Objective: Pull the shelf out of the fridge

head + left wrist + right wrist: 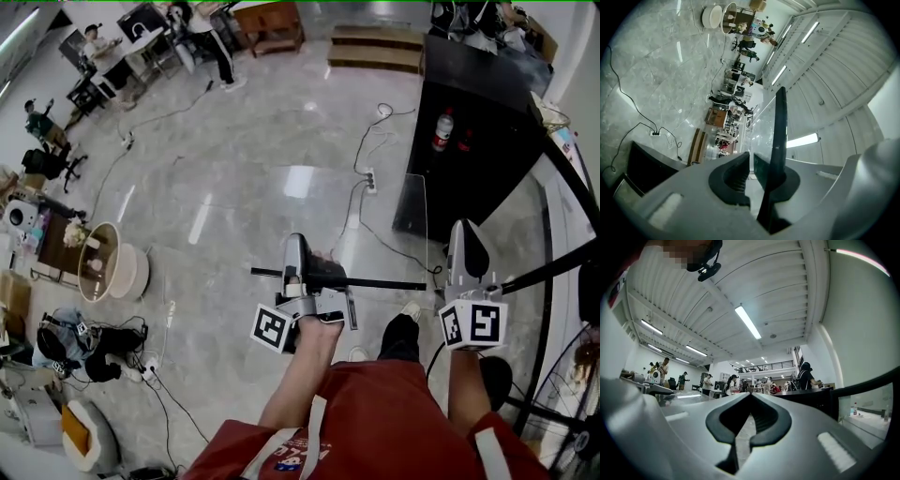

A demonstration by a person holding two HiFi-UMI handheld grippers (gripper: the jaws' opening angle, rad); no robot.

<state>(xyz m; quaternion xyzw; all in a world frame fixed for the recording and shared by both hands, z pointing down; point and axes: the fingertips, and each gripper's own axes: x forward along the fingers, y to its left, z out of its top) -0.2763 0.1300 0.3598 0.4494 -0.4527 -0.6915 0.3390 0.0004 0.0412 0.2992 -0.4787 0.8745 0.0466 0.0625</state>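
Holds the glass shelf (384, 282) by its black edge strip in the left gripper's (295, 267) narrow jaws, out over the floor, left of and nearer than the black fridge (469, 122). Shows the right gripper's (466, 234) jaws closed together on nothing, just right of the shelf.

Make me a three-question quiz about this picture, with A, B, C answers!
1. Where is the glass shelf?
A) standing on a chair
B) gripped in the left claw
C) flat on the floor

2. What colour is the fridge?
A) black
B) white
C) red

3. How is the right claw?
A) shut and empty
B) holding a cup
C) wide open

Answers:
1. B, the left claw pinches the shelf's black rim.
2. A, the fridge is a black box.
3. A, the right claw's tips meet with nothing between them.
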